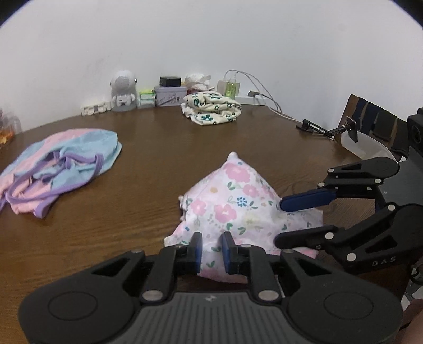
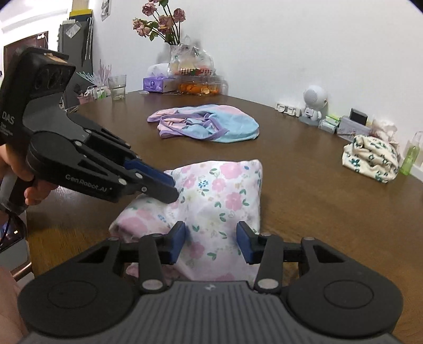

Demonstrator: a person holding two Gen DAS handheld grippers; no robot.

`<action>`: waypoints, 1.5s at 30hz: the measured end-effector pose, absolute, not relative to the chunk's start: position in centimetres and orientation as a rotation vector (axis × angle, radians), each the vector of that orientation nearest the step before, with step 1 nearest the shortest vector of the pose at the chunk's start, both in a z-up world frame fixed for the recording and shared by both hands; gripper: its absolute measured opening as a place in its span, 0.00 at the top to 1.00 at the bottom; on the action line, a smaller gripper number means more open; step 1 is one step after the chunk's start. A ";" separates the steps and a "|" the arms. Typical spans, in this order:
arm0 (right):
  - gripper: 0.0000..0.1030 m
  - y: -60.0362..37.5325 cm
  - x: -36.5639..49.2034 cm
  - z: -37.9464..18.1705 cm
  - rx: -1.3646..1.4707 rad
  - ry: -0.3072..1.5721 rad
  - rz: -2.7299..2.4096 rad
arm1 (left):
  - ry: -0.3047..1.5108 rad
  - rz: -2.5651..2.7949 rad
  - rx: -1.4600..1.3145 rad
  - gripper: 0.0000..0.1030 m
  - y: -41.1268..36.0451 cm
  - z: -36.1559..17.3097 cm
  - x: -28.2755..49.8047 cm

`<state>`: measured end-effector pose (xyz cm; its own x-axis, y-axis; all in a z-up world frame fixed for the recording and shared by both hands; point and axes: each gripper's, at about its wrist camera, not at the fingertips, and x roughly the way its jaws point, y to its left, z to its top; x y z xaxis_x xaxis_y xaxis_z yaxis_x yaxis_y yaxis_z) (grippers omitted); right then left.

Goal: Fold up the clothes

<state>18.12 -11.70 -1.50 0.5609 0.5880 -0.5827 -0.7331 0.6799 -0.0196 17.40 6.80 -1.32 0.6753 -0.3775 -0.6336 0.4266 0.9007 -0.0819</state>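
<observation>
Left wrist view: left claw (image 1: 211, 247) pinches the floral garment (image 1: 232, 206) at lower centre on the table (image 1: 158, 164); right claw (image 2: 211, 242) apart, straddling it. Fold looks partway. Striped garment (image 1: 63, 166) and cream floral garment (image 1: 211, 108) unfolded. Only right wrist view shows the dried roses (image 2: 161, 21), upper centre.

Right gripper (image 2: 211, 243), near centre, its jaws apart astride a floral garment (image 2: 222, 195) bunched on the brown worktop (image 2: 304, 190). Left gripper (image 2: 173, 191) touches the garment's left edge, jaws nearly closed. Farther off lies a pink-blue garment (image 2: 206, 125); far right, a cream bundle (image 2: 370, 157).
</observation>
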 end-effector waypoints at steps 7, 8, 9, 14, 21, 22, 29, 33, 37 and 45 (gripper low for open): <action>0.57 -12.2 18.4 -2.3 -0.224 0.579 0.796 | 0.689 -0.425 0.083 0.84 6.5 -0.9 17.2; 0.56 -12.3 18.4 -2.1 -0.216 0.578 0.802 | 0.674 -0.420 0.083 0.81 6.5 -0.4 16.8; 0.55 -12.6 18.4 -1.8 -0.202 0.576 0.812 | 0.658 -0.415 0.082 0.77 6.6 0.1 16.5; 0.55 -14.9 19.9 1.8 -0.126 0.507 0.813 | 0.578 -0.435 0.105 0.73 6.0 2.3 13.7; 0.76 -11.3 23.7 1.4 -0.184 0.518 0.876 | 0.617 -0.437 0.164 0.72 3.5 0.9 12.2; 0.77 -10.6 24.0 0.9 -0.201 0.532 0.873 | 0.630 -0.425 0.177 0.72 3.3 0.4 12.3; 0.77 -9.7 24.8 -1.2 -0.213 0.582 0.847 | 0.654 -0.409 0.209 0.73 2.7 -1.0 12.5; 0.78 -10.0 25.4 -2.3 -0.169 0.608 0.840 | 0.659 -0.409 0.205 0.73 2.6 -1.2 12.8; 0.78 -10.2 25.2 -2.6 -0.162 0.598 0.835 | 0.667 -0.404 0.210 0.73 2.4 -1.4 13.0; 0.78 -10.6 24.2 -2.7 -0.184 0.591 0.796 | 0.660 -0.415 0.210 0.73 2.4 -1.6 12.6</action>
<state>24.23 -10.58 -2.68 0.5486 0.6183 -0.5629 -0.7180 0.6933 0.0617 12.64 2.45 -1.56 0.7124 -0.3053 -0.6319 0.4368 0.8976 0.0587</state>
